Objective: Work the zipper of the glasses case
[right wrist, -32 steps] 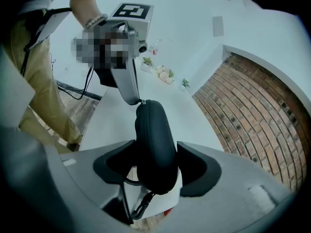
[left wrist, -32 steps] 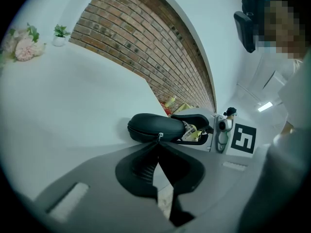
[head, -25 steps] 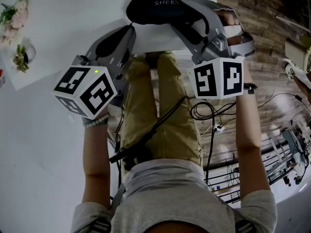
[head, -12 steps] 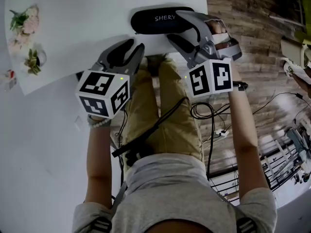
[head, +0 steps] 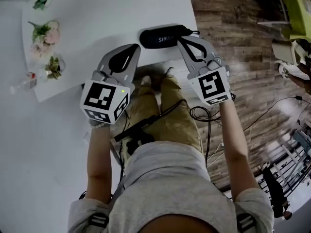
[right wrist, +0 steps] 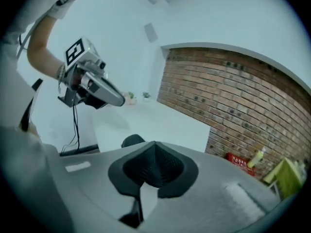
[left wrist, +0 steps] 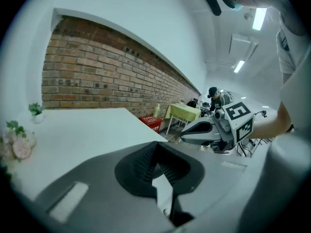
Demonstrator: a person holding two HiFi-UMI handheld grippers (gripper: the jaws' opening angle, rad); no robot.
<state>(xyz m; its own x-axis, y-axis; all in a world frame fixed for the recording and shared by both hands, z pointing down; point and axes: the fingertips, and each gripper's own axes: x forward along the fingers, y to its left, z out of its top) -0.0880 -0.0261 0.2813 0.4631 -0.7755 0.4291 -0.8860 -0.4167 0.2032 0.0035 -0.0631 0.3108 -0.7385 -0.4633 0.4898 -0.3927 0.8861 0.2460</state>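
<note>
The black glasses case (head: 164,36) lies on the white table (head: 112,18) close to its near edge. In the right gripper view only its rounded end (right wrist: 132,141) peeks past the jaw. My right gripper (head: 182,40) is shut with nothing in it, its tip just before the case's right end. My left gripper (head: 134,48) is also shut and empty. It sits a little left of the case and nearer to me, apart from it. From each gripper's own view, the jaws meet at the tip: left gripper (left wrist: 155,145), right gripper (right wrist: 154,143).
Artificial flowers (head: 44,34), a small potted plant (head: 54,66) and a small bottle (head: 25,83) stand at the table's left. Beyond the table's right edge lies wooden floor with cables (head: 204,113). A yellow-green table (left wrist: 183,112) and a red box (left wrist: 149,123) stand by the brick wall.
The right gripper, earlier open over the case's right end, has drawn back off it and closed. The left gripper has also closed and pulled away from the case. The head view has shifted.
</note>
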